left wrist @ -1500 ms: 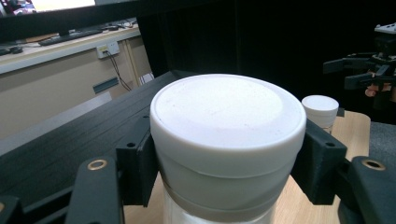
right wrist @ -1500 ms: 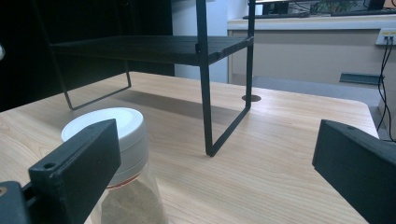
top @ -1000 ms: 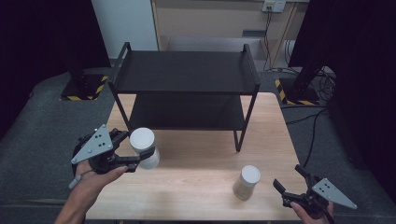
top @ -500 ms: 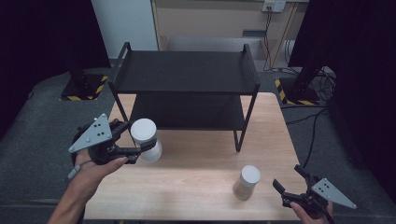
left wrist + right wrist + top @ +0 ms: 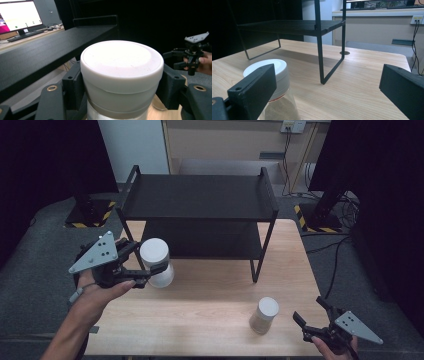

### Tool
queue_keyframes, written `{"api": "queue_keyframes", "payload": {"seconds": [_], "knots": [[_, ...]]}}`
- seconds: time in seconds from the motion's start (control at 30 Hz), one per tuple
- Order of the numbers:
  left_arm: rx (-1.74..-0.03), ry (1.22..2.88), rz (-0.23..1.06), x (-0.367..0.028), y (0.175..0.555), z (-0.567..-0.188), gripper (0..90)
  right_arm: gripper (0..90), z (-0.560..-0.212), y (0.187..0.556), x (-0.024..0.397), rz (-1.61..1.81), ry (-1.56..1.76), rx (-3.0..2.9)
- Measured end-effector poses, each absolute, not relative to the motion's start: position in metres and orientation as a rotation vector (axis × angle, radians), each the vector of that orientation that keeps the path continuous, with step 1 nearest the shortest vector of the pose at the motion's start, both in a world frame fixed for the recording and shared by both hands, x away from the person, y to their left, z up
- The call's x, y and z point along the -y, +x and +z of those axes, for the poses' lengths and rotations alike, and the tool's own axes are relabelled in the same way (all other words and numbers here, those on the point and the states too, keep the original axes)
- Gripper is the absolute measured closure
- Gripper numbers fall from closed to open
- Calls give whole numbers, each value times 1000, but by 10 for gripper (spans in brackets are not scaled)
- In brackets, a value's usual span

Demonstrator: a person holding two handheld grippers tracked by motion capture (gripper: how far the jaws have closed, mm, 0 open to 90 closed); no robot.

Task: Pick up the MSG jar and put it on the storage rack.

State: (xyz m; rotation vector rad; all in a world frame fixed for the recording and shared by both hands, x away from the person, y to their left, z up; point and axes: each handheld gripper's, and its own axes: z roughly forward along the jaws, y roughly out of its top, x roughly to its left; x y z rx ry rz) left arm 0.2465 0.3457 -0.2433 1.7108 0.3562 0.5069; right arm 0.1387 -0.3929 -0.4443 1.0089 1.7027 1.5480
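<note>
White-lidded jar (image 5: 155, 262) clenched in left tool (image 5: 141, 266), beside black rack (image 5: 200, 200); right tool (image 5: 306, 323) released.

White-lidded jar (image 5: 156, 262) upright, clamped off the table.

Your left gripper (image 5: 148, 271) and right gripper (image 5: 306, 323) are black, each topped by a grey three-cornered plate with small holes.

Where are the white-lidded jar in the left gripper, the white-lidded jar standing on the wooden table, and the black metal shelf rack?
Held white-lidded jar (image 5: 154, 253): high view, on its lid top.
Standing white-lidded jar (image 5: 267, 307): high view, on its lid.
Black metal shelf rack (image 5: 200, 197): high view, on its top shelf.
</note>
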Motion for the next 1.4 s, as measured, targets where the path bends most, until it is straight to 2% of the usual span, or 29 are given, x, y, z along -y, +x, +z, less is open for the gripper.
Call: {"api": "queue_keyframes", "payload": {"seconds": [0.67,1.4], "knots": [[-292,1711,496,-332,253,-197,326,16,-443,138,395,1552,1020,-1693],[-334,1674,507,-332,299,-140,326,17,-443,137,395,1544,1017,-1697]]}}
